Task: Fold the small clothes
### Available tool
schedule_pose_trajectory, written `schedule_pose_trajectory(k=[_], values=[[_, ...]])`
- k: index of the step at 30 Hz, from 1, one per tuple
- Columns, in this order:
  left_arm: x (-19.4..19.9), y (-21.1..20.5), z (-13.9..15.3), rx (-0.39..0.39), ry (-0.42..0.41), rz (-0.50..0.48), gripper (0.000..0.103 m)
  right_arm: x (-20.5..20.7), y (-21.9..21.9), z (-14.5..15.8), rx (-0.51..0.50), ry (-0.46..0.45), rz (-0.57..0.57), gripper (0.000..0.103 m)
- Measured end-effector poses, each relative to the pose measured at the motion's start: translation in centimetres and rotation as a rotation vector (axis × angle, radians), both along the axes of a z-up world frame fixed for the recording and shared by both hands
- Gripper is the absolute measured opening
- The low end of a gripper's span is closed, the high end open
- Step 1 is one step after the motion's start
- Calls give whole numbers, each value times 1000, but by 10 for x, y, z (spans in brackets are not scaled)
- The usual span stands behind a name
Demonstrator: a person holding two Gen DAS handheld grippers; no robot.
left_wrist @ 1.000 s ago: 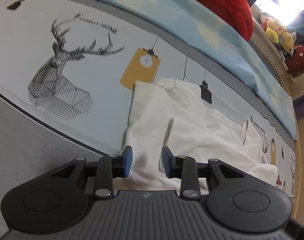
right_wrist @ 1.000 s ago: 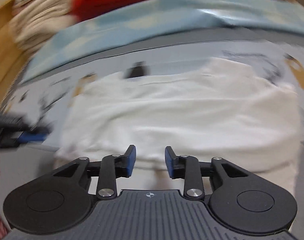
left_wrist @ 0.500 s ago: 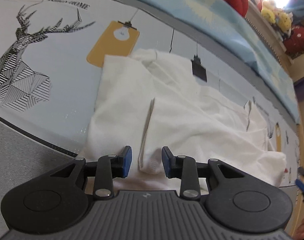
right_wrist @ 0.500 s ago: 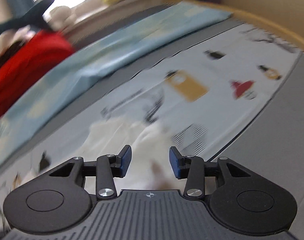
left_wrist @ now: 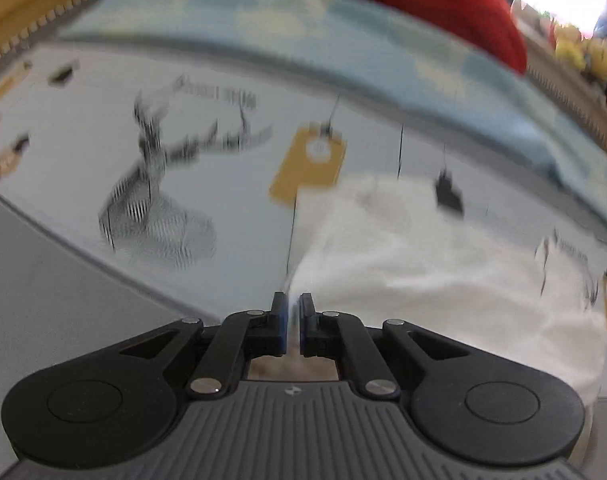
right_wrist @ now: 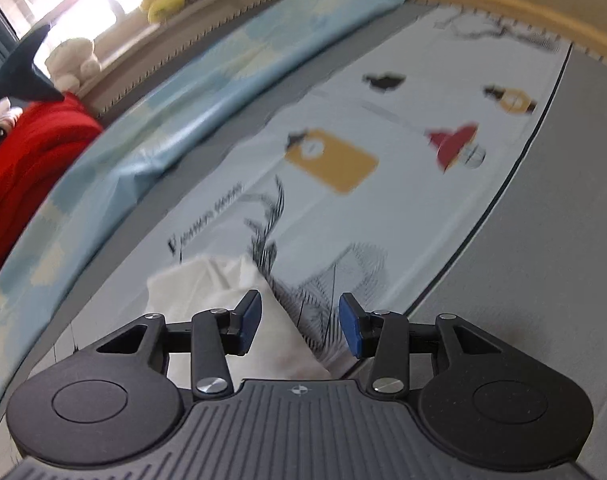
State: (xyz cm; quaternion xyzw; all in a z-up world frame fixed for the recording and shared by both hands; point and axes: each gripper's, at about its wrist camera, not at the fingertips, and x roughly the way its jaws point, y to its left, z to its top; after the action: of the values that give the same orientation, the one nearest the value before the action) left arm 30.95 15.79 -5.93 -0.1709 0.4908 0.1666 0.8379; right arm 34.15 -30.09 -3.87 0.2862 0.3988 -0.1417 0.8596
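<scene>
Presently, the left wrist view is showing one white garment lying on one printed bed sheet, spreading up and to the right from the left gripper. Its jaws have just been closing and are now standing narrow, pinching the garment's near left edge between the blue pads. One red blanket and one light blue cover are lying beyond. Turning to the right wrist view, the right gripper is standing with jaws apart, having just been opening; a corner of the same garment is reaching between them, apparently unpressed.
</scene>
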Motion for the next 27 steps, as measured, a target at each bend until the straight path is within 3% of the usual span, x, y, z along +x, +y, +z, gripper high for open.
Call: schedule_pose_trajectory(k=[5, 10, 12, 16, 17, 18, 19, 23, 27], values=[[4, 5, 9, 73, -75, 26, 17, 9, 12, -32, 80, 121, 42, 47], [13, -2, 0, 18, -69, -41, 21, 3, 3, -57, 104, 240, -56, 58], [18, -8, -5, 13, -60, -55, 21, 0, 4, -47, 73, 222, -97, 57], [19, -11, -7, 8, -68, -60, 21, 0, 10, -16, 17, 23, -109, 55], [21, -11, -8, 7, -68, -59, 21, 4, 11, -12, 36, -23, -73, 50], [21, -12, -8, 5, -69, -57, 21, 10, 12, -10, 72, -63, -31, 37], [22, -12, -8, 2, -68, -57, 21, 14, 13, -9, 103, -87, -1, 30], [22, -9, -8, -12, -69, -50, 21, 33, 13, -18, 187, -67, 55, 27], [23, -6, -9, -23, -68, -35, 21, 44, 8, -37, 309, -23, 26, 29]])
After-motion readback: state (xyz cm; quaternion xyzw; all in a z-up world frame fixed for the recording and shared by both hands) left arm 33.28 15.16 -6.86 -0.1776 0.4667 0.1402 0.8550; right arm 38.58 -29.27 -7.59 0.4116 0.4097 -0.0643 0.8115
